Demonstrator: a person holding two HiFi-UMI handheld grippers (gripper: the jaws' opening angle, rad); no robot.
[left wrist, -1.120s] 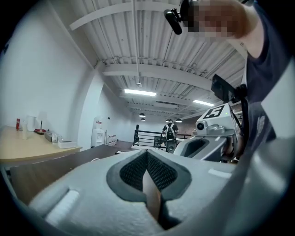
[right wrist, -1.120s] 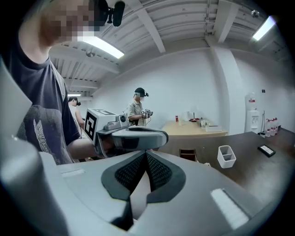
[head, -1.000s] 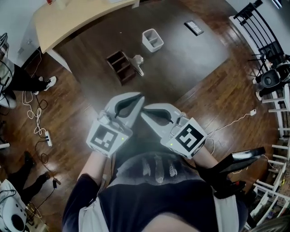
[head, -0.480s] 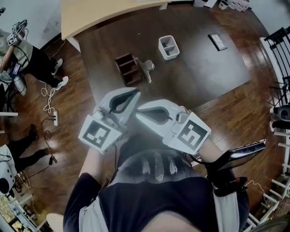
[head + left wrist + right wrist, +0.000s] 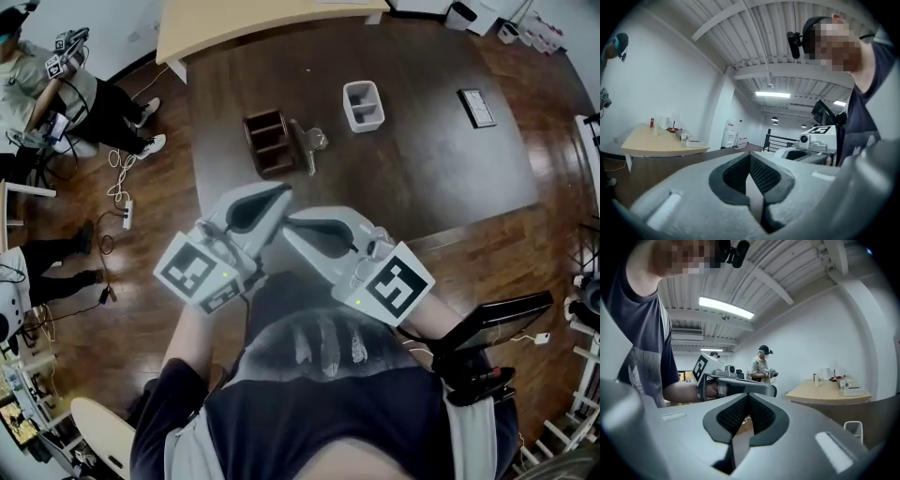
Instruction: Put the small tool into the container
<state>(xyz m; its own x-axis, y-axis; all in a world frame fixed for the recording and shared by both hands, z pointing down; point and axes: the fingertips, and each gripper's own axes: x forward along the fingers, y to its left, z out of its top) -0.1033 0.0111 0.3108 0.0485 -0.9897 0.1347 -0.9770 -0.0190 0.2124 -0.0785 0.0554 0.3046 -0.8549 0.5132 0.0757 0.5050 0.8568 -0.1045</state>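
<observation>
The table [image 5: 422, 178] had drifted toward the view's middle while the left gripper [image 5: 284, 192] and right gripper [image 5: 289, 223], both clenched on nothing, hung by the chest, so the small tool [image 5: 307, 146] lay untouched just beside the brown container [image 5: 267, 142], well ahead, pickup not begun

Two tongs [image 5: 285, 191] [image 5: 287, 225], two containers [image 5: 267, 142] [image 5: 364, 105], one small tool [image 5: 308, 146], two tables [image 5: 422, 159] [image 5: 244, 23].

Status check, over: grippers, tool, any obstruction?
Left gripper and right gripper shut, empty. Small tool on table beside brown tray, untouched. Nothing blocking the reach.
</observation>
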